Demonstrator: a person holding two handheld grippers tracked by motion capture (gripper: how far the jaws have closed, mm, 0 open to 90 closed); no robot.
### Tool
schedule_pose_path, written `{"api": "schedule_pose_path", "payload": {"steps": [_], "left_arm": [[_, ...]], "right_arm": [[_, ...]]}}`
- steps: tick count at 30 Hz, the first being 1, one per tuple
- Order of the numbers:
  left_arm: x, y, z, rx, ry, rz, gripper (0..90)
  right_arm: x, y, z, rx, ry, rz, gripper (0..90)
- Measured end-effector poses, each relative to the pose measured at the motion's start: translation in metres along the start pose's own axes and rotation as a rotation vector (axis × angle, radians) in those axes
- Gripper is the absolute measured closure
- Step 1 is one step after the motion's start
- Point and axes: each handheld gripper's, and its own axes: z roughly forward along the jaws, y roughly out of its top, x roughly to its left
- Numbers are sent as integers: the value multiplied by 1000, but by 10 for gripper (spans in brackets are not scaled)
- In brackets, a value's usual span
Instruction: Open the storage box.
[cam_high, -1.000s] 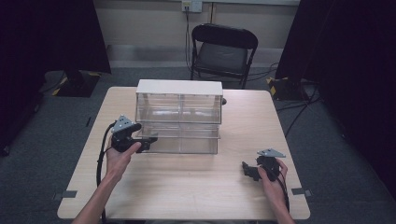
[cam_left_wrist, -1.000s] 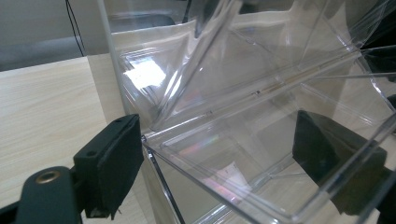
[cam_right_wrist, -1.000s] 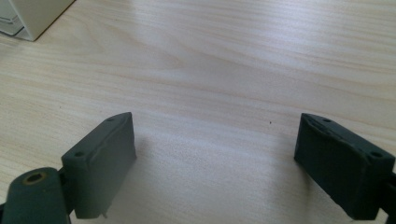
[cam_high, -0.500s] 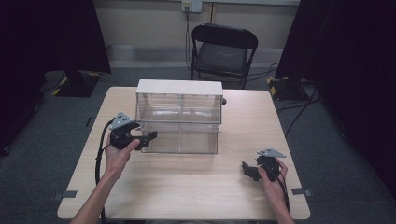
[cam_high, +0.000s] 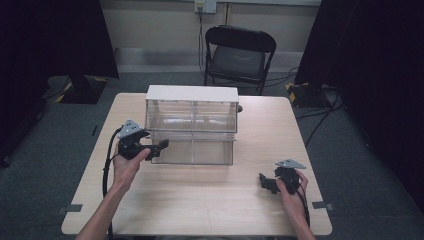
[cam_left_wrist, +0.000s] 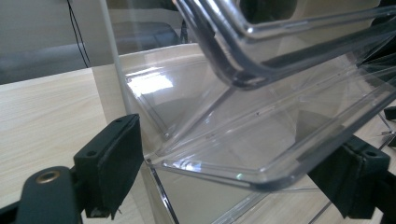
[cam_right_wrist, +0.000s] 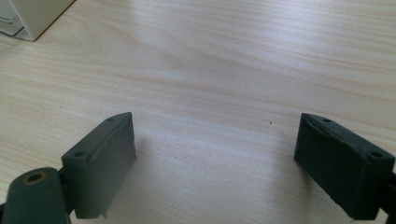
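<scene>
A clear plastic drawer cabinet (cam_high: 191, 107) with a white top stands at the middle back of the table. Its lower drawer (cam_high: 192, 152) is pulled out toward me. My left gripper (cam_high: 161, 146) is held at the drawer's front left corner. In the left gripper view the gripper (cam_left_wrist: 238, 151) is open, and the drawer's clear front edge (cam_left_wrist: 261, 135) lies between the wide jaws, under an upper drawer (cam_left_wrist: 289, 42). My right gripper (cam_high: 264, 182) rests on the table at the front right, apart from the cabinet. It (cam_right_wrist: 233, 140) is open over bare wood.
The wooden table (cam_high: 210, 200) has free room in front of the cabinet and between my hands. A black folding chair (cam_high: 240, 55) stands beyond the far edge. Cables (cam_high: 106, 170) trail from the grippers. Dark curtains hang at both sides.
My left gripper has shifted slightly away from me along the drawer's left corner. The right gripper has stayed where it was.
</scene>
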Motion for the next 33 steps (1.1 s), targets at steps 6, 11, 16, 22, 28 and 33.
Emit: {"api": "schedule_pose_path", "payload": {"steps": [6, 11, 16, 22, 28, 33], "left_arm": [[0, 0, 0, -4, -6, -10, 152], [0, 1, -1, -3, -2, -7, 152], [-2, 4, -1, -10, -13, -12, 140], [-3, 9, -3, -14, -27, -8, 83], [-4, 9, -3, -25, -21, -15, 84], [-4, 10, -4, -17, -18, -9, 93]], "right_arm": [[0, 0, 0, 0, 0, 0, 117], [0, 0, 0, 0, 0, 0, 118], [0, 0, 0, 0, 0, 0, 117], [0, 0, 0, 0, 0, 0, 117], [0, 0, 0, 0, 0, 0, 117], [0, 0, 0, 0, 0, 0, 117]]}}
